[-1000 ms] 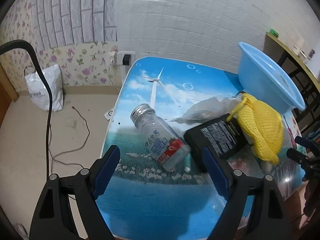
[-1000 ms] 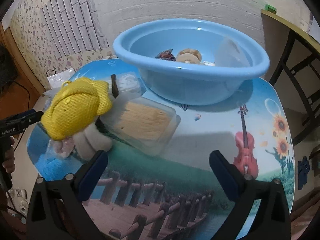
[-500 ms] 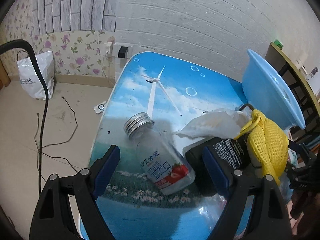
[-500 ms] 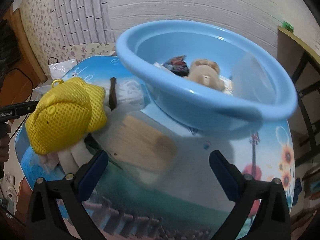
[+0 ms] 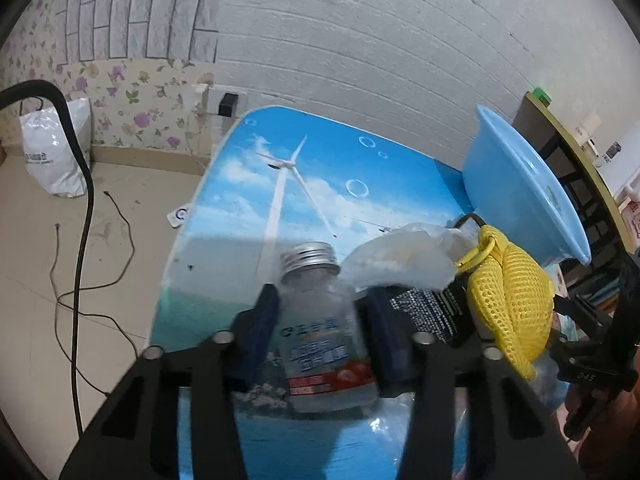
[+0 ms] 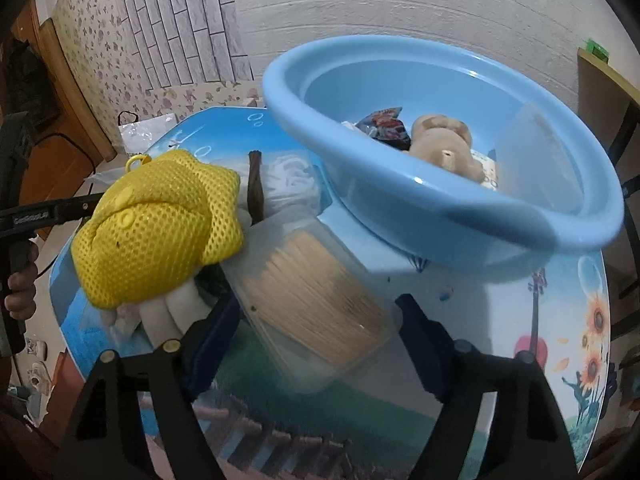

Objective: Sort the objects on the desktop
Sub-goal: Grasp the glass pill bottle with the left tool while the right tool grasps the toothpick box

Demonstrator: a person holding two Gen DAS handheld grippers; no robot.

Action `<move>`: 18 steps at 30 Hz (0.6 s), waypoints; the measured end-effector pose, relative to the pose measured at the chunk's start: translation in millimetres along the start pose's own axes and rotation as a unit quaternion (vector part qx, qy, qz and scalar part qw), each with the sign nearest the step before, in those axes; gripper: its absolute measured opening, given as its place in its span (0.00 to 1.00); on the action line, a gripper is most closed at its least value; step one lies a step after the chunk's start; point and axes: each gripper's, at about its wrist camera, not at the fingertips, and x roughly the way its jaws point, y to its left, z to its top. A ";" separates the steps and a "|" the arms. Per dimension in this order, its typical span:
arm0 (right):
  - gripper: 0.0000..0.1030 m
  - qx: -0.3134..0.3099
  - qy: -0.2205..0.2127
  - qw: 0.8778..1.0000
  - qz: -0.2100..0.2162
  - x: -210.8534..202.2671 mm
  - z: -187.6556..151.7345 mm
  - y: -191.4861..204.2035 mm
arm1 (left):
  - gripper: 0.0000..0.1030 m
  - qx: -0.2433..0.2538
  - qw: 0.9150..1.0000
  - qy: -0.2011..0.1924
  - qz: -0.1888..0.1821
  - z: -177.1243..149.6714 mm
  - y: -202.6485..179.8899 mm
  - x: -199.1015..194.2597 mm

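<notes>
A clear bottle (image 5: 320, 308) with a silver cap and a red-and-white label stands between the blue pads of my left gripper (image 5: 322, 332). The jaws are closing and the pads touch both its sides. My right gripper (image 6: 316, 328) is closing on a clear plastic box of toothpicks (image 6: 312, 288), its pads against the box's two sides. A yellow mesh pouch (image 6: 160, 232) lies left of that box, over a white soft toy. The blue basin (image 6: 460, 216) behind holds a tan plush bear (image 6: 444, 152), a dark packet (image 6: 384, 124) and a clear container (image 6: 540, 160).
A black packet (image 5: 428, 312) and a crumpled clear bag (image 5: 400, 260) lie right of the bottle. The printed tabletop (image 5: 320, 184) ends at a left edge above the floor with cables (image 5: 80, 240) and a white bag (image 5: 52, 160). A wooden desk (image 5: 568, 152) stands right.
Both grippers' jaws have come in from wide open. The left pads now hold the bottle, which has turned in line with the fingers. The toothpick box has turned between the right pads.
</notes>
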 end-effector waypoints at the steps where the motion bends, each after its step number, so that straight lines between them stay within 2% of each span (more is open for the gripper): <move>1: 0.74 0.003 -0.001 1.000 0.000 -1.4 -1.7 -1.0 | 0.39 0.000 1.000 0.000 0.000 0.1 0.8 -1.4; 7: 0.71 0.010 -0.001 1.000 0.009 -7.7 -11.0 -1.5 | 0.39 0.007 1.000 0.000 0.005 -7.3 -0.6 -8.4; 18: 0.69 0.012 0.010 1.000 0.001 -23.5 -33.0 3.8 | 0.39 0.027 0.999 0.007 0.025 -25.1 -5.3 -21.6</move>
